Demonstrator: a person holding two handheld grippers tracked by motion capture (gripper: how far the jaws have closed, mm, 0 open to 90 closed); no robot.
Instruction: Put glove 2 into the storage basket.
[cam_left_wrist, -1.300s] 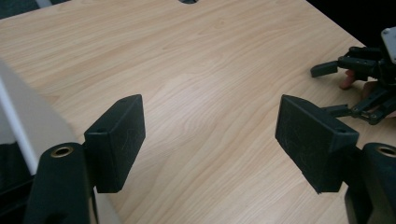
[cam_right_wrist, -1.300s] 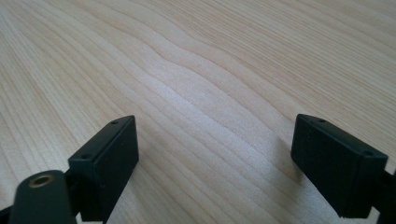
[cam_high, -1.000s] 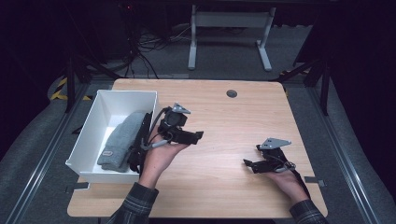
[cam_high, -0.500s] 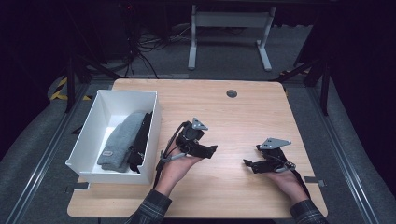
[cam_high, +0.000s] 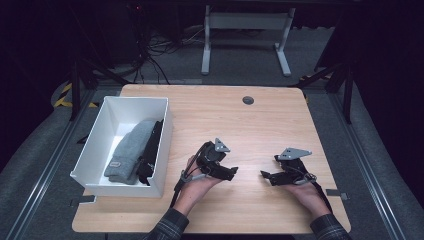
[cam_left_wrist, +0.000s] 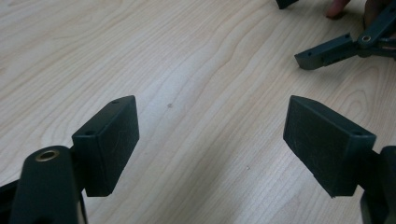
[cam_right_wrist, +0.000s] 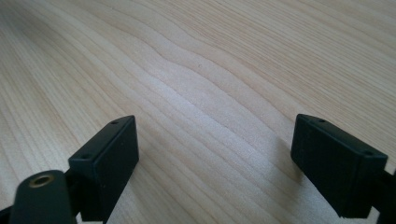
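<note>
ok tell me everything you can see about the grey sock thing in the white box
The grey sock looks like soft knitted fabric, folded into a long bundle with a small pale label near its front end. It lies lengthwise on the floor of the white box, toward the box's right wall, with a black fabric item pressed along its right side. No gripper touches it.

My left gripper (cam_high: 231, 172) rests low over the bare wooden table (cam_high: 240, 120), jaws wide apart, nothing between them. My right gripper (cam_high: 265, 176) sits at its 3 o'clock, nearby, likewise spread and empty.
</note>
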